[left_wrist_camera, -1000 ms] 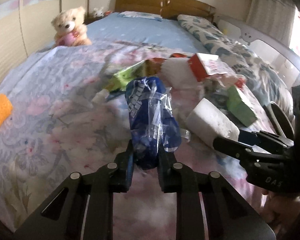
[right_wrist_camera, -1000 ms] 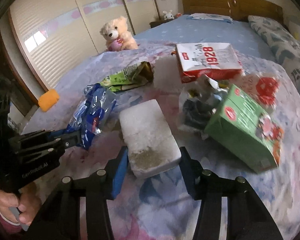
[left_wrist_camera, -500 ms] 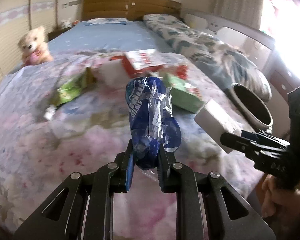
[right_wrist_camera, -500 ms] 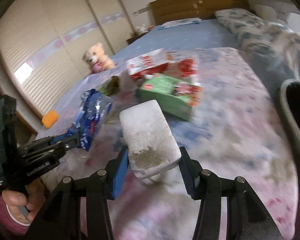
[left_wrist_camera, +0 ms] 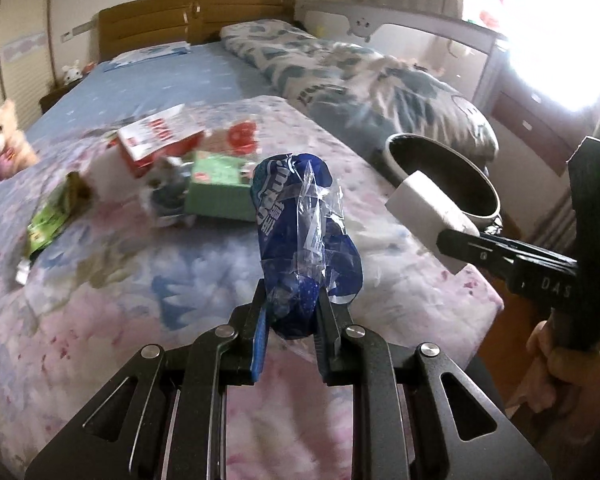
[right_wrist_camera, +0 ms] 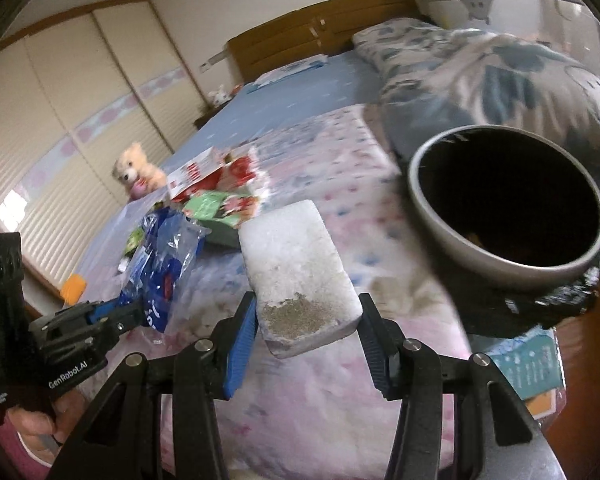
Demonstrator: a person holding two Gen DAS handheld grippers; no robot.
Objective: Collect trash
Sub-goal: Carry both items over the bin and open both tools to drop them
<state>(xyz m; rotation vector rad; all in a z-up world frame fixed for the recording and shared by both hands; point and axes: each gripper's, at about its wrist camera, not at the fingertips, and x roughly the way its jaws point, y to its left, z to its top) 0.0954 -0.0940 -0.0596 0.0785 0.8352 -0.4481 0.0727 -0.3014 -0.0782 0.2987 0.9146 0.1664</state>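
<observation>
A blue plastic wrapper [left_wrist_camera: 300,236] is clamped at its lower end by the left tool [left_wrist_camera: 290,320], and a white foam block [right_wrist_camera: 298,272] is gripped across its width by the right tool [right_wrist_camera: 306,328]; both are held above the bed [left_wrist_camera: 100,280], near the grey bin [right_wrist_camera: 504,204] at its edge. The wrapper is judged light, crinkly and slippery, so it is best taken where the film is bunched. The block is judged light and stiff but crumbly, with a gritty patch at its near end, so a moderate squeeze on its flat sides is called for.

In the right wrist view the dark inside of the bin is shown, along with a hand [right_wrist_camera: 40,428] under the left tool. Only in the left wrist view is the leftover trash seen clearly: a green box [left_wrist_camera: 220,192], a red-and-white carton [left_wrist_camera: 156,140] and a green packet [left_wrist_camera: 48,220].
</observation>
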